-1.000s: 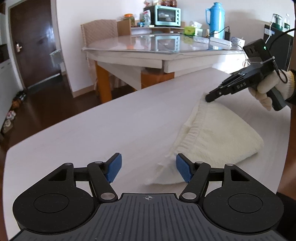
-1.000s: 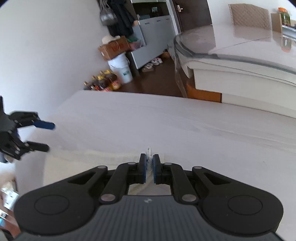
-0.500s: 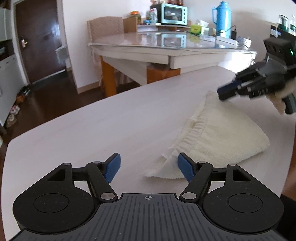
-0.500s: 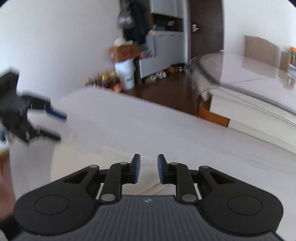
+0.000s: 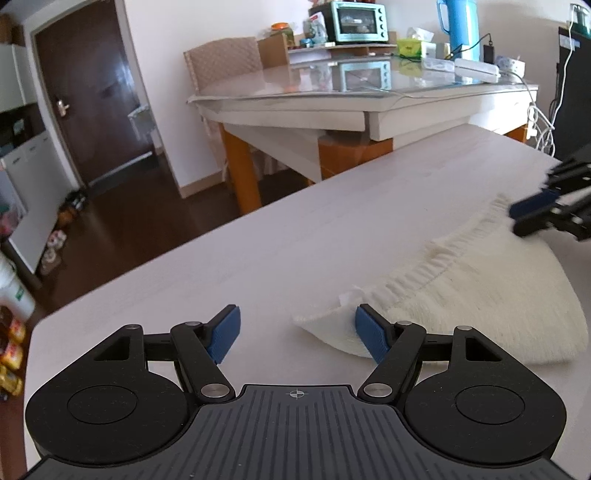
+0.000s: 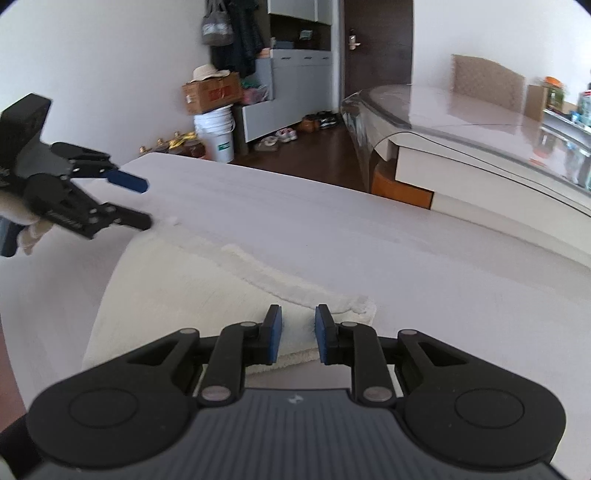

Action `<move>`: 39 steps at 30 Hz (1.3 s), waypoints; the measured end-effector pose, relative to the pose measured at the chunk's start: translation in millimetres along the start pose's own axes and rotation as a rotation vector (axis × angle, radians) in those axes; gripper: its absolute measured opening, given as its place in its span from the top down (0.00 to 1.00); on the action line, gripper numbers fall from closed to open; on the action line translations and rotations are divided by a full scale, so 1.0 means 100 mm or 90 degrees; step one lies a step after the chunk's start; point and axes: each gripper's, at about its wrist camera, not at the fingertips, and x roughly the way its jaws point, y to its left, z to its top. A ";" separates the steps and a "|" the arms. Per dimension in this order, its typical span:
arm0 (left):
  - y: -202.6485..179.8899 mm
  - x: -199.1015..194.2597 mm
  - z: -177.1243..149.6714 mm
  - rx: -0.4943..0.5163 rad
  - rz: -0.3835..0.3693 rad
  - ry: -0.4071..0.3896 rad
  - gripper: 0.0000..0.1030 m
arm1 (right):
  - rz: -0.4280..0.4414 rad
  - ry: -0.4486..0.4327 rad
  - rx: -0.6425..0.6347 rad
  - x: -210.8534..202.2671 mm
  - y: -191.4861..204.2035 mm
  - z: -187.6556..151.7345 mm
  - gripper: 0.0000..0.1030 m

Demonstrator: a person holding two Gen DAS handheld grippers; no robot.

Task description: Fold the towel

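While viewed from both wrist cameras, found cream towel lying folded flat on white table, near the edge closest to the person. Noted ribbed hem along the towel's far side, with one thin corner flap spread out on the table surface toward the left tool.

Left tool: found released, blue pads set wide apart. Corner flap of towel seen just ahead of the gap, nearer the right-hand pad; no pad pressing on cloth. From the right wrist view, same tool seen hovering at the towel's far-left corner, jaws parted, held by a gloved hand.

Right tool: found parted by a narrow gap, not clenched on anything. Towel and its hem visible beneath and beyond the pads; nothing gripped. From the left wrist view, same tool seen blurred over the towel's far corner; contact there cannot be told.

Noted in background: second table with glass top, carrying a toaster oven and a blue flask.
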 end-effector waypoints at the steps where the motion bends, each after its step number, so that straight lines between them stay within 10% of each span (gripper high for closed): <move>1: 0.00 -0.01 0.01 -0.003 0.002 -0.003 0.28 | 0.000 -0.007 -0.002 -0.05 0.03 -0.01 0.78; 10: -0.19 -0.31 -0.06 -0.023 -0.003 -0.035 0.29 | 0.103 -0.033 -0.028 -0.31 0.52 -0.12 0.78; 20: -0.67 -0.34 -0.19 0.004 -0.021 -0.026 0.29 | 0.086 -0.035 -0.023 -0.33 0.66 -0.20 0.76; 33: -1.05 -0.81 -0.37 -0.082 0.000 0.003 0.10 | -0.040 -0.058 0.089 -0.97 0.51 -0.48 0.21; 39: -1.20 -1.07 -0.44 -0.107 0.028 -0.011 0.08 | -0.062 -0.065 0.080 -1.14 0.57 -0.55 0.11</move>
